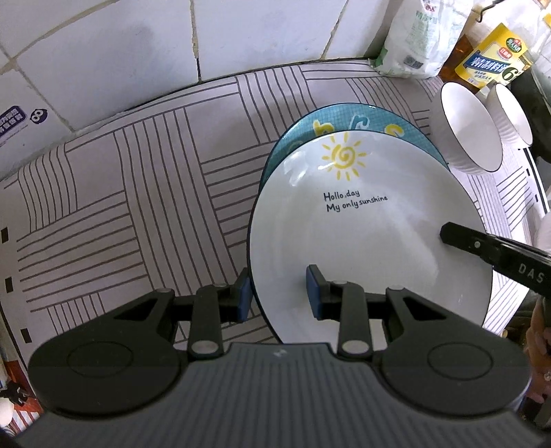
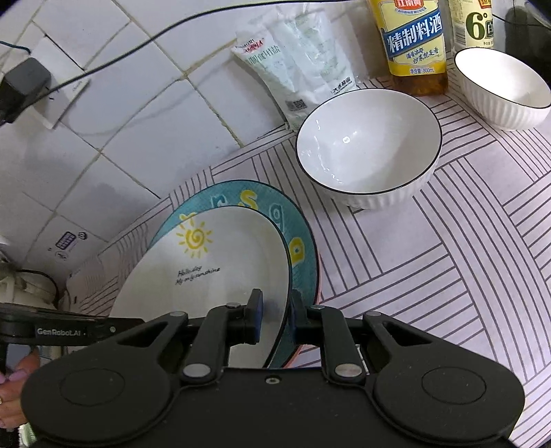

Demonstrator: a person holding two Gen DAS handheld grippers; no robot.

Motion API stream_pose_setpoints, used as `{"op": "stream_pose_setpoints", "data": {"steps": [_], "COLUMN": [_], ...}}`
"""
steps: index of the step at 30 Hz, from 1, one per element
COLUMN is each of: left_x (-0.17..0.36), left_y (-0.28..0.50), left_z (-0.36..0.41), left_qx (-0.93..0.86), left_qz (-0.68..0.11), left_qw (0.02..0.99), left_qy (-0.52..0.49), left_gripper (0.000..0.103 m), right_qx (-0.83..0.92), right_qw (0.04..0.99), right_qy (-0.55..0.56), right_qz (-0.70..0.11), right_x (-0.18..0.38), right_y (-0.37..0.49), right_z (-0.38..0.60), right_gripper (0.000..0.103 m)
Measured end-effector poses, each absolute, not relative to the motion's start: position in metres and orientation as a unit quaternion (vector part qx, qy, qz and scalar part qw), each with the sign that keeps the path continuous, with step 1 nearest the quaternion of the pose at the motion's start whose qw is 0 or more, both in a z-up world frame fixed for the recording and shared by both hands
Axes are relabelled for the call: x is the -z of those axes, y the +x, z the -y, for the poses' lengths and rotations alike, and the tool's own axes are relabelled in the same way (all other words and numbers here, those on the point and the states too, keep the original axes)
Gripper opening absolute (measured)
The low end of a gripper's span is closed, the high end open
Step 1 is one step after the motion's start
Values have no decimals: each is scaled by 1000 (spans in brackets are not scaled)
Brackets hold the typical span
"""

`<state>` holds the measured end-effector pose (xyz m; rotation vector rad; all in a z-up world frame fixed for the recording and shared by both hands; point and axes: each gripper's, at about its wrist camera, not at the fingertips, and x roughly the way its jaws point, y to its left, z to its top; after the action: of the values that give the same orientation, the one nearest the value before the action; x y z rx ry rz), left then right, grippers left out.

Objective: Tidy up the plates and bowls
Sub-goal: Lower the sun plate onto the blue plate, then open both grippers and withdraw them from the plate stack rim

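A white plate (image 1: pixel 361 241) (image 2: pixel 213 275) with a yellow sun and black lettering sits over a blue plate (image 1: pixel 347 120) (image 2: pixel 299 248), shifted toward me; I cannot tell whether it rests on it. A pink rim (image 2: pixel 318 275) shows beneath the blue one. My left gripper (image 1: pixel 278 294) straddles the white plate's left rim, one pad outside and one inside, shut on it. My right gripper (image 2: pixel 275 318) is shut on the opposite rim; one of its fingers (image 1: pixel 461 241) lies over the plate's inside. Two white ribbed bowls (image 2: pixel 368 144) (image 2: pixel 502 86) stand upright to the right.
The striped counter mat (image 1: pixel 137 193) (image 2: pixel 447 258) runs left and right of the plates. Against the tiled wall stand a white bag (image 2: pixel 303 62) and two bottles (image 2: pixel 413 38) (image 2: pixel 471 24). A charger (image 2: pixel 20 86) with a cable hangs on the wall. A hand (image 2: pixel 13 379) holds the left gripper.
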<state>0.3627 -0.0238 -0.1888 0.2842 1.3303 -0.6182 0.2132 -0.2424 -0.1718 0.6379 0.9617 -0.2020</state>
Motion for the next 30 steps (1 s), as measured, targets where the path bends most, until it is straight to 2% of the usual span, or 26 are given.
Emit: {"op": "stream_pose_setpoints", "data": {"steps": [5, 10, 16, 24, 30], "left_x": [189, 190, 189, 190, 189], "left_y": [363, 365, 365, 362, 360], "left_z": [24, 21, 20, 23, 25], "left_qx": [278, 271, 264, 263, 259], "left_qz": [-606, -611, -610, -607, -603], "left_qw": [735, 735, 739, 742, 746], "left_qy": [124, 112, 106, 106, 110], "left_gripper": [30, 30, 30, 28, 28], "right_qx": [103, 106, 118, 152, 159], "right_qw": [837, 855, 858, 854, 861], "right_qy": [271, 198, 154, 53, 46], "right_qz": [-464, -468, -475, -495, -481], "right_x": [169, 163, 158, 157, 165], "right_y": [219, 225, 228, 231, 227], "right_z": [237, 216, 205, 182, 185], "right_gripper": [25, 38, 44, 43, 43]}}
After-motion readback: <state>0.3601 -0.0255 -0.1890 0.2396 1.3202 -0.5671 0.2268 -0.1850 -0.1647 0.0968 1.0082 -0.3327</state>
